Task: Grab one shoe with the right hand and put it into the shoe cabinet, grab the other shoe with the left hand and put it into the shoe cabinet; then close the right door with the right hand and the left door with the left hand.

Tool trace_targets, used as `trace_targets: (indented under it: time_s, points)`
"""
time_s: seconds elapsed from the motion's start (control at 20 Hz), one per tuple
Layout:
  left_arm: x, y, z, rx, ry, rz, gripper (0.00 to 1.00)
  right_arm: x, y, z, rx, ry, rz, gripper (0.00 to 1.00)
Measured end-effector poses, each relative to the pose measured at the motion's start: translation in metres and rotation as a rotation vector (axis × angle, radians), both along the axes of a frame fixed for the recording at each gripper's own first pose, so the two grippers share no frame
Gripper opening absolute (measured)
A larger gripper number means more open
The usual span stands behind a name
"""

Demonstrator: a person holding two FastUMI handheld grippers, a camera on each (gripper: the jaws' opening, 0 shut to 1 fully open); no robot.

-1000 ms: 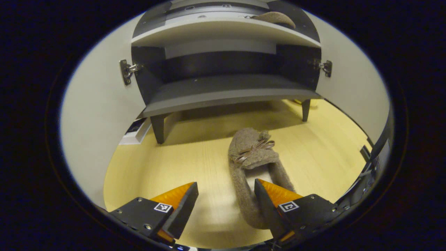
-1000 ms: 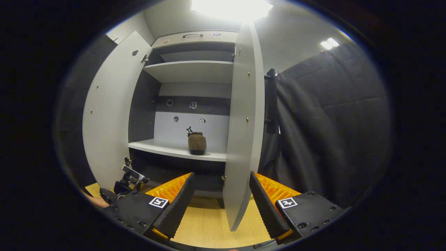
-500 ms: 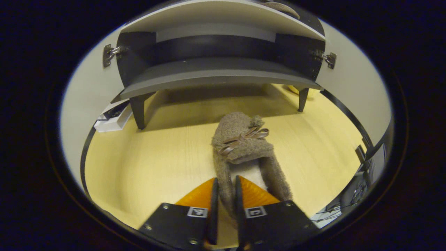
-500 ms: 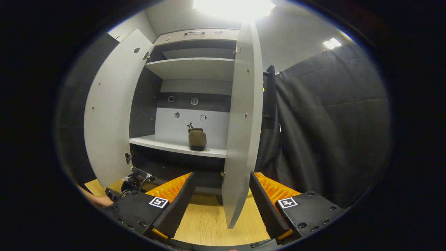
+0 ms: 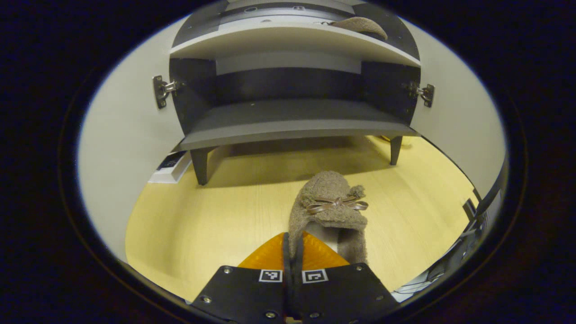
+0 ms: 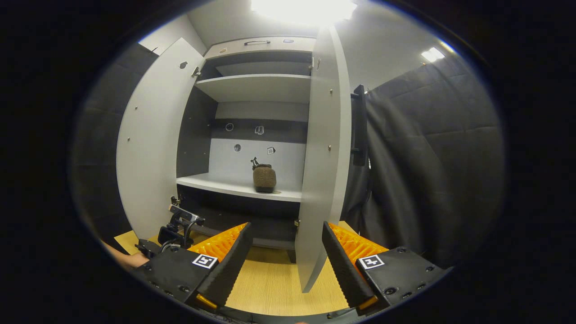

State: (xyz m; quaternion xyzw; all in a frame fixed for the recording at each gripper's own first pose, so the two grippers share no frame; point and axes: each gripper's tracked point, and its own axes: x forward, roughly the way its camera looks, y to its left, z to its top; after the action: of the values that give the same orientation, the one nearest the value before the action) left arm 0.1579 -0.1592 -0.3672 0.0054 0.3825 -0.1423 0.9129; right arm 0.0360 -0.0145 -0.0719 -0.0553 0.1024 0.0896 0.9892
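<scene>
Left gripper (image 5: 292, 252) pinches the side wall of brown shoe (image 5: 330, 204) on the floor before the open shoe cabinet (image 6: 252, 87), second shoe (image 6: 264, 178) on its middle shelf, right gripper (image 6: 283, 256) spread empty.

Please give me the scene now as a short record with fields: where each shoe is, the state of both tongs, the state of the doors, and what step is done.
shoe one: brown shoe standing on the white shelf inside the cabinet
shoe two: fuzzy slipper with bow over the wooden floor, its side wall pinched
left tongs: shut on the slipper
right tongs: open, empty, facing the cabinet
left door: open
right door: open
step done: first shoe stored; second grasped, not yet stored
</scene>
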Motion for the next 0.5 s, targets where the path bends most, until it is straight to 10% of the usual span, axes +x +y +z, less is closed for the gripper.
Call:
trace_targets:
  time_s: [0.5]
  points:
    - [-0.003,0.036,0.133,-0.073,-0.247,0.043,0.08,-0.014,0.022,0.019,-0.008,-0.055,0.065,0.98]
